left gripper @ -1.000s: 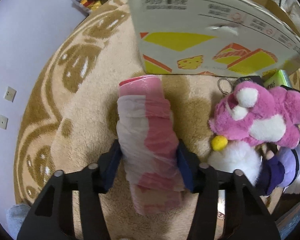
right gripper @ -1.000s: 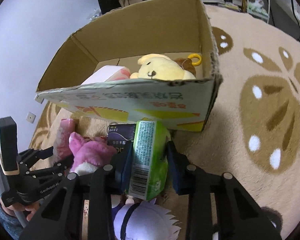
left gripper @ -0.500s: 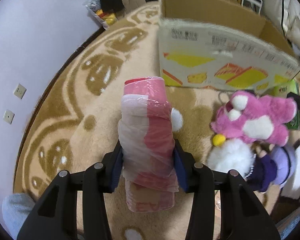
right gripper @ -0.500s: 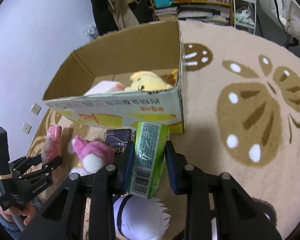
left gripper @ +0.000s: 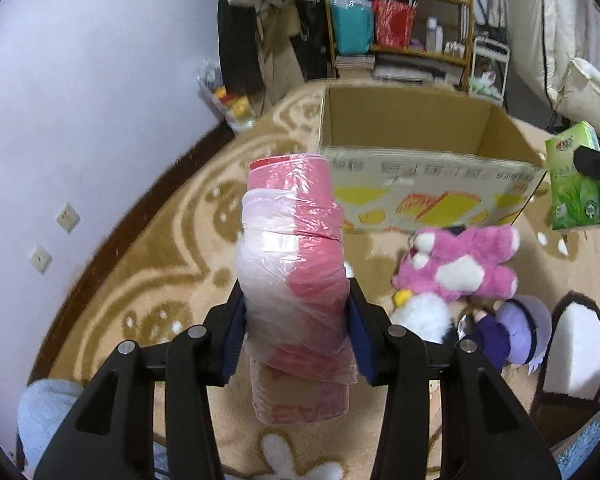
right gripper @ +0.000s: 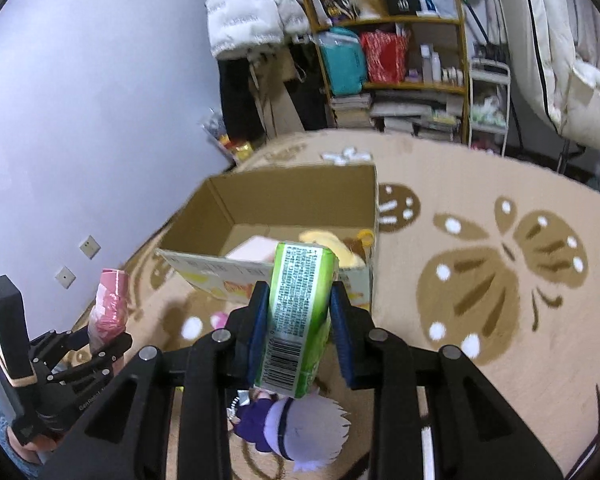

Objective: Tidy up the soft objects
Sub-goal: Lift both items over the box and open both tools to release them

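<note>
My left gripper [left gripper: 296, 332] is shut on a pink roll wrapped in clear plastic [left gripper: 296, 280] and holds it above the rug; it also shows in the right wrist view [right gripper: 110, 304]. My right gripper [right gripper: 300, 316] is shut on a green tissue pack [right gripper: 298, 308], also seen in the left wrist view [left gripper: 576, 184], held in the air in front of the open cardboard box [right gripper: 292, 204]. The box [left gripper: 420, 160] holds a yellow plush [right gripper: 332, 242] and a pink-white item [right gripper: 252, 250]. A pink plush [left gripper: 460, 264] and a purple-white plush [left gripper: 512, 332] lie on the rug.
A beige rug with brown patterns [right gripper: 500, 272] covers the floor. A shelf with bags and books [right gripper: 400, 60] stands at the far wall. A dark slipper [left gripper: 572, 360] lies at the right. The lilac wall [left gripper: 80, 100] is on the left.
Both grippers have risen well above the rug with their loads. The box and the plush toys now look lower and farther away.
</note>
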Tool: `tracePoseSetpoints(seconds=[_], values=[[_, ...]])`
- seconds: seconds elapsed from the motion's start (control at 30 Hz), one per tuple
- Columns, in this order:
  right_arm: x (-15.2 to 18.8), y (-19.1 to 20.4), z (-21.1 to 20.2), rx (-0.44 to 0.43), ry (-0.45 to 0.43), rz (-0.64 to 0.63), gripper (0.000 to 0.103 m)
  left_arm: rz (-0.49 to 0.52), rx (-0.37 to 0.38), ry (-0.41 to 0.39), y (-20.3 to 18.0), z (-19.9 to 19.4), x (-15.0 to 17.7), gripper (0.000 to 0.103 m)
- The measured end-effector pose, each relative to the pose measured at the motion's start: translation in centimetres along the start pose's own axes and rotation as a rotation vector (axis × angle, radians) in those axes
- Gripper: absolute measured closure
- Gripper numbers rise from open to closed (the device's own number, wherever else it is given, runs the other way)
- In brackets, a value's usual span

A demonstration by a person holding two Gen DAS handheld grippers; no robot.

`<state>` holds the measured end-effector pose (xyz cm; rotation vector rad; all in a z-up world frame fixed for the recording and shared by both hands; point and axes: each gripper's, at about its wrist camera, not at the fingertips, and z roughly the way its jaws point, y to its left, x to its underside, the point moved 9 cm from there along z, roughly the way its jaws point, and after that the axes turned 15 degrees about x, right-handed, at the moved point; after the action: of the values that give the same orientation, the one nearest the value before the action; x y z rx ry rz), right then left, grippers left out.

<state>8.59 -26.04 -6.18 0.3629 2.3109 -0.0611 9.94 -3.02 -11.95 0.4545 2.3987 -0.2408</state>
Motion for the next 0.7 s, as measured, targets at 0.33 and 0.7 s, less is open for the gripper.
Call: tracePoseSetpoints(seconds=[0.33,0.7], values=[[-2.4,0.2,-2.9,-0.013,-0.092,0.001,0.071,0.046,-0.010,-0.150,-1.6,-5.1,-2.9,0.059],[-4.8,-0.4,-2.4,-0.016,-0.140,0.002,0.071,0.089,-0.016,-0.244,-2.2,-5.5,-7.5,0.059]])
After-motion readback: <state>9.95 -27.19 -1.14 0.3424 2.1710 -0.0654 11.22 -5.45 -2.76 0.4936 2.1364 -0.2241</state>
